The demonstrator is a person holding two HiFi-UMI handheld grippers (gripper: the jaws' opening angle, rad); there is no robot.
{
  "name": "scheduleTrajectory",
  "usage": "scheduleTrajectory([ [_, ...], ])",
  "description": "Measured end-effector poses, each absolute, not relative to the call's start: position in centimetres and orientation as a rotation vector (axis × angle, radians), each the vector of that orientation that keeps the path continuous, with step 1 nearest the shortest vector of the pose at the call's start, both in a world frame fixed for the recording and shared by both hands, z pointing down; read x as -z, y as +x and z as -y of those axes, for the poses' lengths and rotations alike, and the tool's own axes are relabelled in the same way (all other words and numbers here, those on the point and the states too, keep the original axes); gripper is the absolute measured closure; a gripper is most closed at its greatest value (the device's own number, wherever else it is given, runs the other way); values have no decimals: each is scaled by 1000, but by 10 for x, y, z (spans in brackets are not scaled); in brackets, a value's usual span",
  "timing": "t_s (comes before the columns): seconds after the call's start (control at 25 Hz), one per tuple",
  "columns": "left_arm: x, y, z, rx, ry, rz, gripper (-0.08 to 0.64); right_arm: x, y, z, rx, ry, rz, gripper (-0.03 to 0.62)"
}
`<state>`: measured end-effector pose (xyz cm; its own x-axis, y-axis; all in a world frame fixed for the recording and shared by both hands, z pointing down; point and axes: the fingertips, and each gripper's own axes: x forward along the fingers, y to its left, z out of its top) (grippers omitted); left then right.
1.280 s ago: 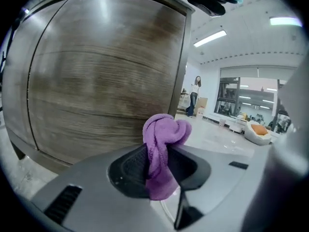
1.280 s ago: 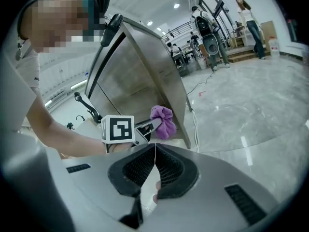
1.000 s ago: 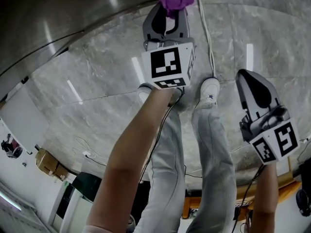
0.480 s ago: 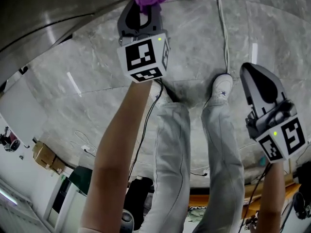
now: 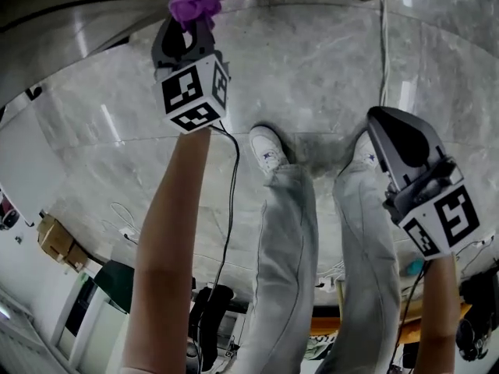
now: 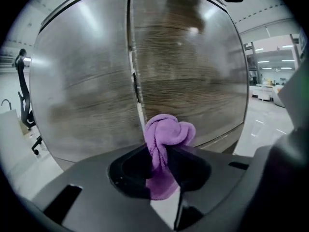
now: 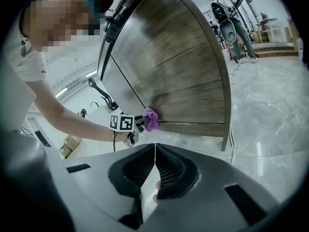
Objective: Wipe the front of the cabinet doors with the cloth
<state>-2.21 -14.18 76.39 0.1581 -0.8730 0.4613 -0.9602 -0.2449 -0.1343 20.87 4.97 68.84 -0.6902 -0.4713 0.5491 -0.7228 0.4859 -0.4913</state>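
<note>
Grey marble floor (image 5: 312, 68) spreads under the person's legs (image 5: 288, 255) and white shoes (image 5: 267, 148). Wood-grain cabinet doors (image 6: 183, 81) fill the left gripper view. The left claw (image 6: 161, 166) is clamped on a bunched purple cloth (image 6: 166, 134), which sits at the lower front of the doors, just beside the seam (image 6: 131, 57) between them. The right claw (image 7: 154, 149) hangs well apart from the cabinet, its jaws pressed together with nothing between them. A cable (image 5: 231, 201) trails from the left claw.
</note>
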Motion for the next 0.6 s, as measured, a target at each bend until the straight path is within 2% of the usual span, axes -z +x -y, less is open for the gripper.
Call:
scheduleTrajectory([
  [0.36, -739, -82, 109, -596, 2042, 1867, 459, -649, 165, -10, -976, 1000, 2441, 565],
  [0.6, -662, -70, 41, -503, 2003, 1787, 459, -571, 135, -20, -945, 916, 2469, 565],
])
